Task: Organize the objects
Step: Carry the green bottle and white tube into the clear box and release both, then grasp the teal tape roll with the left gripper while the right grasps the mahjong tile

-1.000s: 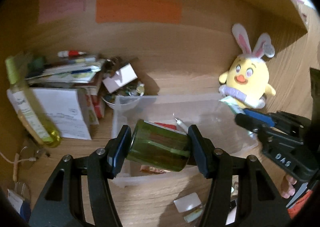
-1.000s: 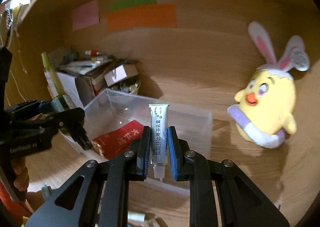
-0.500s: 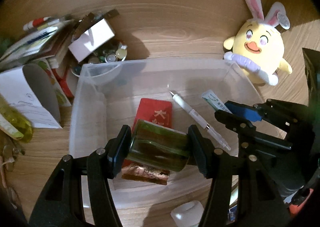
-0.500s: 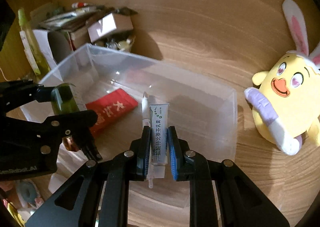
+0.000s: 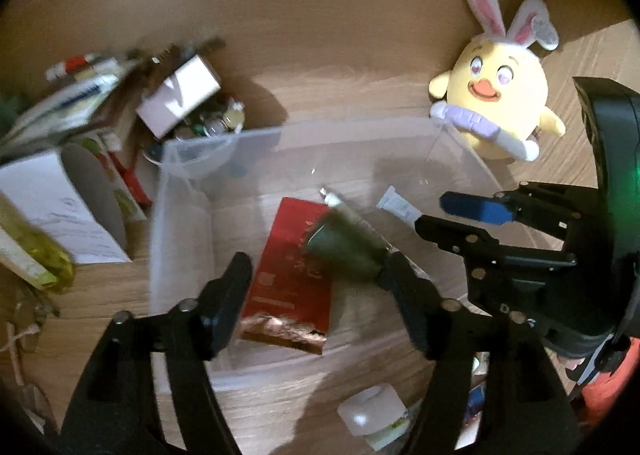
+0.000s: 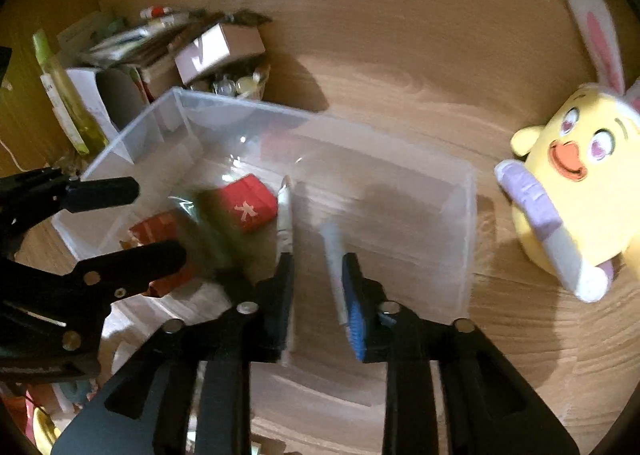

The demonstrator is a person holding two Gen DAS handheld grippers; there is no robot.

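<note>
Tube [image 6: 334, 267] loose between (parted) right tongs [image 6: 320, 295]

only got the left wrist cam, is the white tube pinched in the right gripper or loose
observer: loose. The right wrist view shows the right gripper with jaws apart, just opening; the white tube sits beside the blue-padded finger, with a clear gap to the other, above the clear bin
operator: where's the pen, my bottle hides it
observer: the white pen lies in the bin between the red packet and the tube
operator: is the bottle free of my jaws
observer: the left gripper has been opening; the green bottle is a blur over the packet, clear of one finger. I cannot tell about the other.
</note>
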